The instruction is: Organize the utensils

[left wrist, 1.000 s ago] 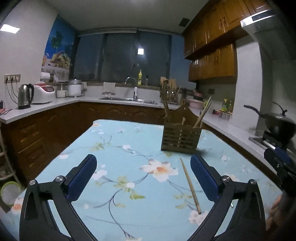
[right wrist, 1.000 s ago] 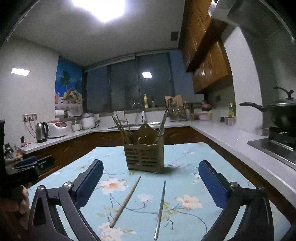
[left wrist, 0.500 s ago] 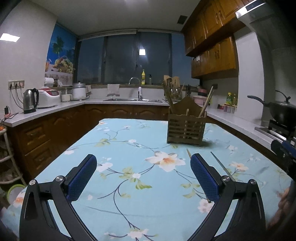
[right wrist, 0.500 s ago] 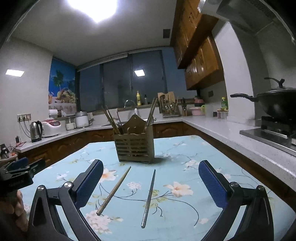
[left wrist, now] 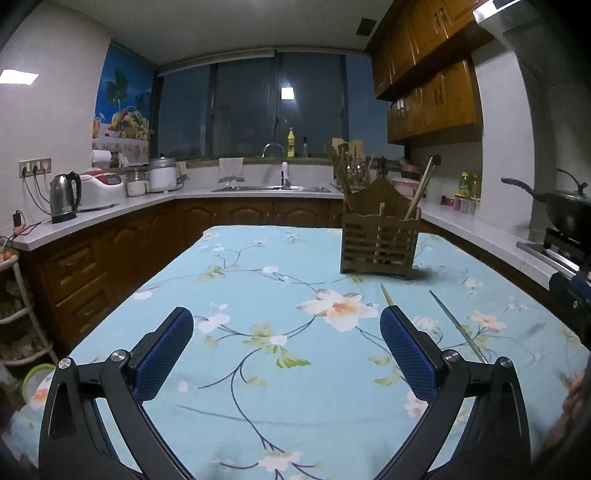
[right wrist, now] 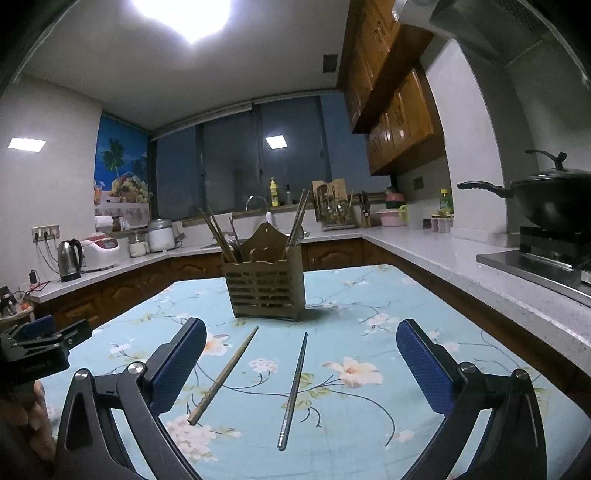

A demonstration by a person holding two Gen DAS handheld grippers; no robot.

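Right wrist view puts two loose chopsticks between my right gripper's [right wrist: 301, 363] spread, empty fingers: one wooden chopstick [right wrist: 223, 374], one metal chopstick [right wrist: 294, 387], both pointing lengthwise toward the single holder [right wrist: 264, 288]. My left gripper [left wrist: 286, 350], also open and empty, sits farther left.

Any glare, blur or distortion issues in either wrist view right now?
Right wrist view: ceiling light blown out at top; wooden chopstick and metal chopstick sharp. Left wrist view: dimmer, no glare; utensil holder clear. Both: strong fisheye bending of counters, dark vignetted corners, night windows mirror the ceiling lamps.
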